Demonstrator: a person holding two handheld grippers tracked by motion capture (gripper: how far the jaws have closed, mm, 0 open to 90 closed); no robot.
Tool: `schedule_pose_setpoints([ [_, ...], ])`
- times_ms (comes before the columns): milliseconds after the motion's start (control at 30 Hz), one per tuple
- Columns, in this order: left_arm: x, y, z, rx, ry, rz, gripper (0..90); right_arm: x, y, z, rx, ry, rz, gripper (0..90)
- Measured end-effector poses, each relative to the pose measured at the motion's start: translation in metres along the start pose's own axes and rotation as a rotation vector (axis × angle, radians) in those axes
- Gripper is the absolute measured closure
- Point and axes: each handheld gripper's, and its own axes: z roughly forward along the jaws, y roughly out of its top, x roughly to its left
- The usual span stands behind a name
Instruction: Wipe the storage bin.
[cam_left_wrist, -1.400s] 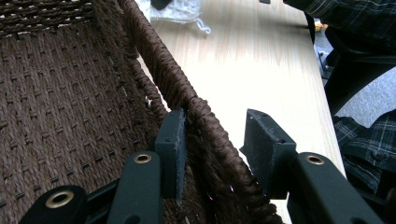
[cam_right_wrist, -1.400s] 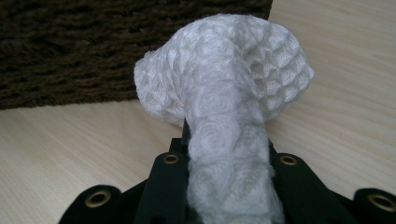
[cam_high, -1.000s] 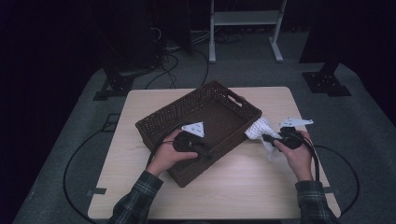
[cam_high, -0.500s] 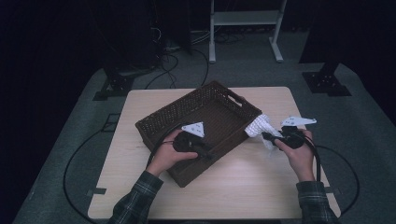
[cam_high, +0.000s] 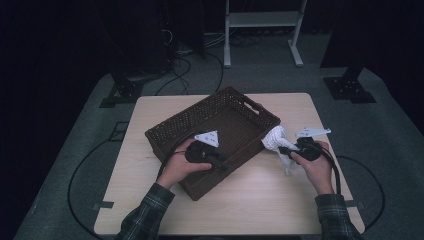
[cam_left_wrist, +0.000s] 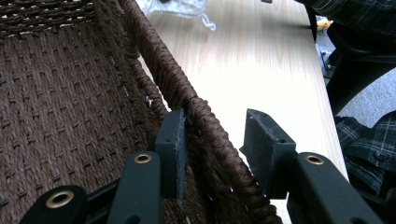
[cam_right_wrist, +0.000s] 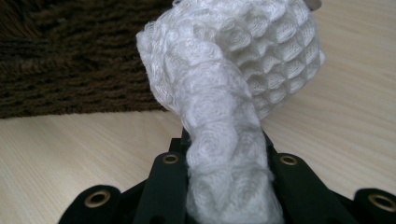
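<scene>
A dark brown woven basket stands askew in the middle of the light wooden table. My left gripper straddles its near right wall, one jaw inside and one outside. In the left gripper view the rim runs between the pads and the left gripper is shut on it. My right gripper hovers just off the basket's right side, shut on a white waffle-weave cloth. Seen from the right gripper view, the cloth bulges up out of the right gripper, with the basket wall behind.
The table ends close to the person's plaid sleeves. Cables trail from both grippers. Beyond the far edge are a white stand and dark equipment bases on the grey floor.
</scene>
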Motion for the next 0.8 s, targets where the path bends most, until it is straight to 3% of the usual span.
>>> schedule_pose_setpoints([
  [800,0.0,0.0,0.0,0.0,0.0,-0.001,58.5,0.002,-0.015,0.018,0.16,0.017,0.004,74.3],
])
